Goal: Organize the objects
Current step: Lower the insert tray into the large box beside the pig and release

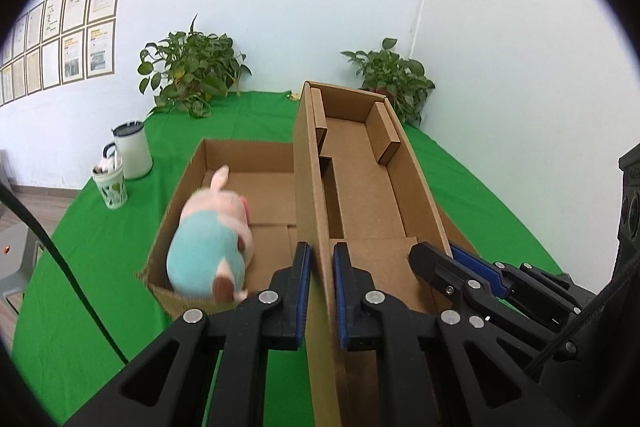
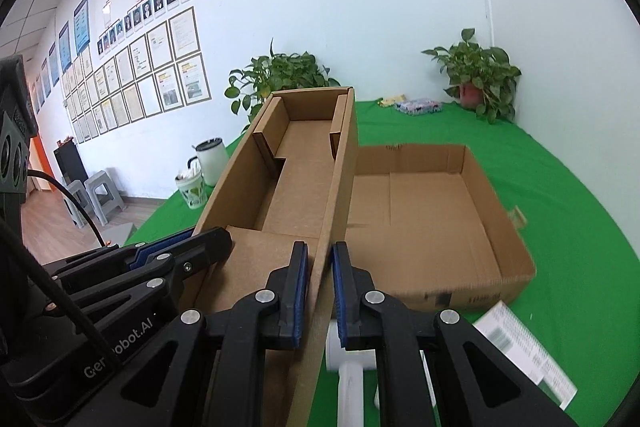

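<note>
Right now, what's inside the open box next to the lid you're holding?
Left wrist view: a plush pig lies in the open box, by its near-left wall. The lid held by the left gripper and right gripper hides the box's right part there.

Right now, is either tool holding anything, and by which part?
Both hold the narrow cardboard box. The left tool clamps its left side wall near the front end; the right tool clamps its right side wall near the front end.
</note>
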Motion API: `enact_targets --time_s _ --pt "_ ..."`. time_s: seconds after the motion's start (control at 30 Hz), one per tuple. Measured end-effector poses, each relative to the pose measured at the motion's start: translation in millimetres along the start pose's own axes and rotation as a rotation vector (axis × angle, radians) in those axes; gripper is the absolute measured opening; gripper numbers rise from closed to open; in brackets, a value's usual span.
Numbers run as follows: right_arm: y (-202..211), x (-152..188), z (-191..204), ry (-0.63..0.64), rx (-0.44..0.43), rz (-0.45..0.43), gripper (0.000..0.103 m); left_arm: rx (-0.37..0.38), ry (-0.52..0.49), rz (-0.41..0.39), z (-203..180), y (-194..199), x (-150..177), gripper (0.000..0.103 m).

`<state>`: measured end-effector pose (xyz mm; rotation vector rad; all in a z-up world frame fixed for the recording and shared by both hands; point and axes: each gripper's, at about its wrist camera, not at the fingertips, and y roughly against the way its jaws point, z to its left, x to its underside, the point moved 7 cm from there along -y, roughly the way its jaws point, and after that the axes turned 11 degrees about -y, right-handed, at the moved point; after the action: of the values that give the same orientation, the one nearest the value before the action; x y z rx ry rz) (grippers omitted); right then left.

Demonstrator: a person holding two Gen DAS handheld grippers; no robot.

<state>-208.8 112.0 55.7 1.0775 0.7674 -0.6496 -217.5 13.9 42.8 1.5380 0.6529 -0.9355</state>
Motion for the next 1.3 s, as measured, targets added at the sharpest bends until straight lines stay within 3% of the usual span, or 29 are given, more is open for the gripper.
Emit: enact_targets --time_s 0.3,0.57,0.73,1.03,1.1,1.3 --pt "-38 -87 12 -0.001 -0.003 0.029 0.011 -0.012 -0.022 0.041 18 -36 -63 0.011" --pt "-100 -131 9 -0.016 -0.001 0.091 0.011 -0.009 -0.030 0.119 33 -83 -72 0.011" --pt "-153 -125 -5 -0.031 -0.011 0.154 0.011 -0.033 -0.043 0.201 43 -117 -52 0.011" --pt "-246 -75 -34 -0.068 -0.066 0.280 0.011 -0.071 -0.037 0.385 60 -173 -4 0.011" --pt "-253 -51 -38 -0.094 -0.064 0.307 0.012 -0.070 -0.029 0.407 62 -181 1 0.011" --pt "-274 -39 -39 -0.102 -0.063 0.314 0.012 -0.072 -0.021 0.416 69 -192 0 0.011"
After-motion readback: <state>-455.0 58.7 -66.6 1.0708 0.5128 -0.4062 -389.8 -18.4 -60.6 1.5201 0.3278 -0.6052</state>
